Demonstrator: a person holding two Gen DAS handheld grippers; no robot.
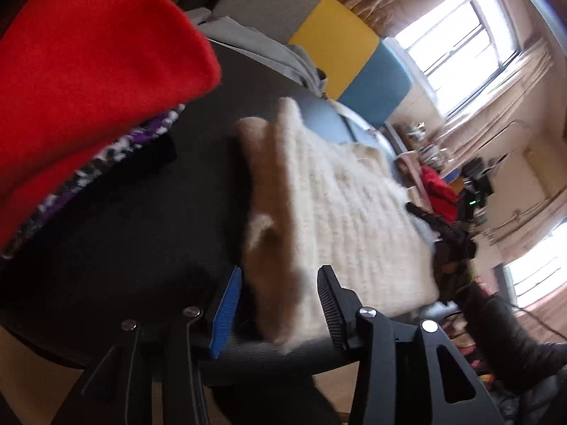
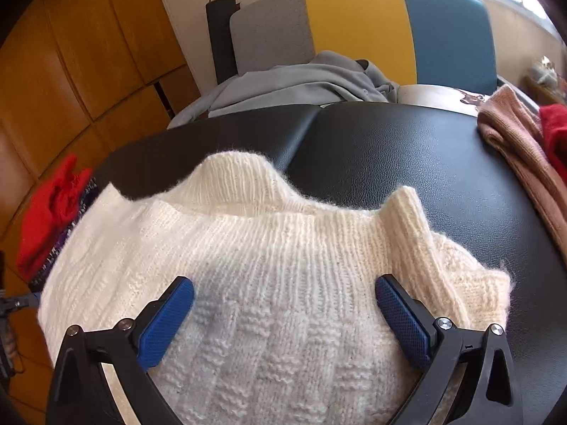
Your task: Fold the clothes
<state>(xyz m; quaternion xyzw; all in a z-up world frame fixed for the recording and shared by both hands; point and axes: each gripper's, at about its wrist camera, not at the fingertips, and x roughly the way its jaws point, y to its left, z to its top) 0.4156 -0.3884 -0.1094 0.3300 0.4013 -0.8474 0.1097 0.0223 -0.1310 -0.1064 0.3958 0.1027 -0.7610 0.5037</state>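
From the left wrist, my left gripper (image 1: 280, 304) fingers stand apart around the cream sweater's (image 1: 340, 205) folded edge, not pressing. From the right wrist, my right gripper (image 2: 283, 313) hovers released over it on the black surface (image 2: 407, 148). Mostly folded; the grey garment (image 2: 301, 81) beyond looks unfolded.

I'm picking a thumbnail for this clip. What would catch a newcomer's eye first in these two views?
The cream knitted sweater fills the right wrist view, spread on the black padded surface under the open right gripper. In the left wrist view a bright red garment dominates the upper left, beside the sweater. Behind the black surface, a grey, yellow and blue panel stands out.
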